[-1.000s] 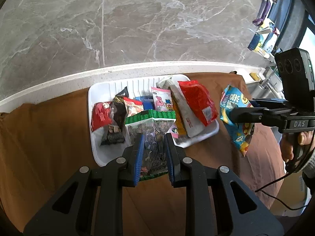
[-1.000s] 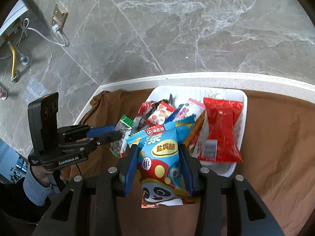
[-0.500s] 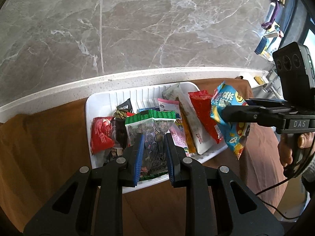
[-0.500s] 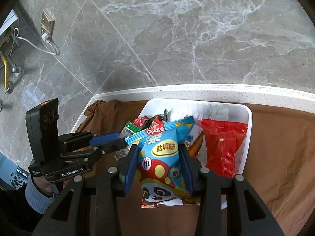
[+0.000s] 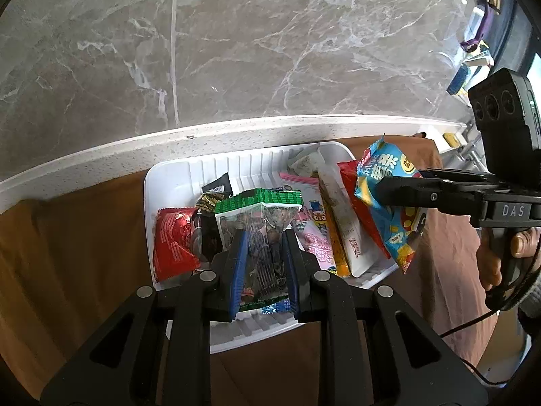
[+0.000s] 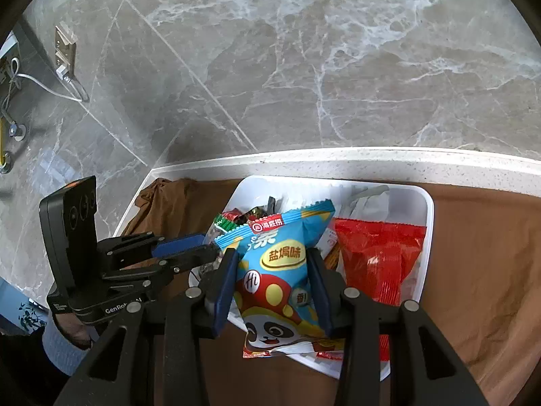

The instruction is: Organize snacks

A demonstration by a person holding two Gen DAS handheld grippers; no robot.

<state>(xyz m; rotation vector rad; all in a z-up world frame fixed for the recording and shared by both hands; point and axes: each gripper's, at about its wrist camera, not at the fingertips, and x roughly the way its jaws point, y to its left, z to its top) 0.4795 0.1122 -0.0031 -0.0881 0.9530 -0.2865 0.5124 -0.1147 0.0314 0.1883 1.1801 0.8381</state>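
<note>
- Left hand-held gripper (image 5: 262, 264) is clamped on the green-topped clear packet (image 5: 258, 216), pinched low so the packet hangs upright over the tray's near end, ready to drop in.
- Right hand-held gripper (image 6: 270, 287) is clamped on the blue panda snack bag (image 6: 279, 270), gripped mid-body, label up, held over the tray's right side.
- Below them, the white tray (image 5: 175, 182) on the brown-clothed worktop (image 5: 84, 230) is already crowded: a red packet (image 5: 172, 240) at left, a pink pouch (image 5: 316, 233) and a long beige wrapper (image 5: 338, 213) in the middle, a big red bag (image 6: 378, 257) at right.
- Far end: bare ribbed floor, the likeliest room left.
</note>
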